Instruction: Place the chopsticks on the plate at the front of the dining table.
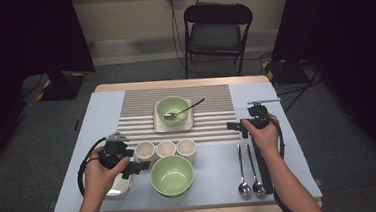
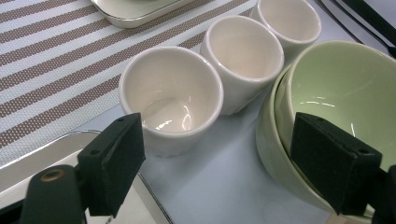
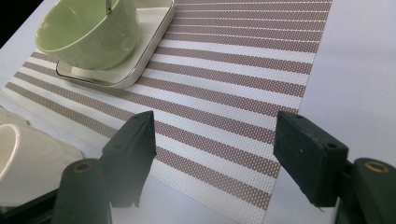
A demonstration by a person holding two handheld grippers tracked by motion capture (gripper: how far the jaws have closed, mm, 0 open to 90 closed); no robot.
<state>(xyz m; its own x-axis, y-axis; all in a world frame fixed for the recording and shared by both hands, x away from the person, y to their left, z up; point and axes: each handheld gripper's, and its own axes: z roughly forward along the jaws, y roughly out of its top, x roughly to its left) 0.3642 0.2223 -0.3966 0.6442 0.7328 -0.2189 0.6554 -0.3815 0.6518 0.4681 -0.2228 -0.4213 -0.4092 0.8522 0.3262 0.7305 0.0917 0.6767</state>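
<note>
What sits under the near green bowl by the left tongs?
The near green bowl is nested in a second green bowl, whose rim and outer wall show beneath it. That lower bowl's inside is covered.

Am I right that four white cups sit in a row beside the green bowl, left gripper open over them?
Not quite: three white cups, not four, as the high view shows. They do sit in a row beside the green bowl, and the left gripper is open.

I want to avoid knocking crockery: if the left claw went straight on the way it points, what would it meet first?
Most likely the nearest white cup, which sits just beyond the open left claw and a little to one side; the stacked green bowls flank its other jaw. Depth is hard to judge.
</note>
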